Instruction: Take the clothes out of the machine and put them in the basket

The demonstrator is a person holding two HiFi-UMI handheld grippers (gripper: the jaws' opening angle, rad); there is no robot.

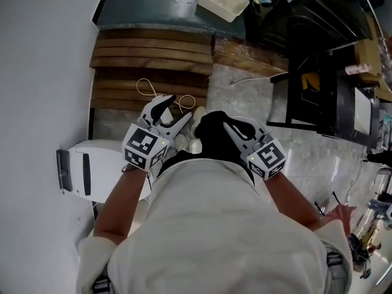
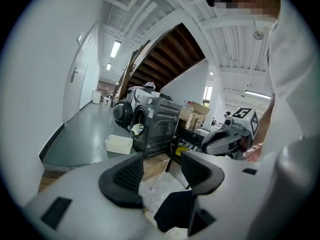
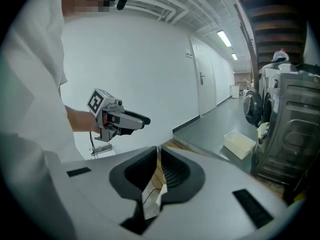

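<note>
Clothes [image 2: 137, 129]: pale bundle at the mouth of the machine [image 2: 162, 126], well apart from both grippers. White basket [image 1: 222, 0] sits just beside it. Probably light and limp; pinch a loose fold.
Left gripper [image 1: 177, 112]: jaws apart, empty.
Right gripper [image 1: 229, 126]: jaws nearly together, empty.
Legible writing: none.

Floor surface falls into three sections: smooth grey floor [image 1: 153, 8] at the far end, a band of brown wooden slats [image 1: 153, 51], then pale stone floor [image 1: 245, 106] nearest the person. A white rectangular basket [image 1: 222, 0] stands on the grey floor, just beside a dark machine [image 2: 160, 120]. A looped light cord [image 1: 150, 89] lies on the wooden slats. A thin cable [image 1: 248, 79] lies on the pale stone floor.
</note>
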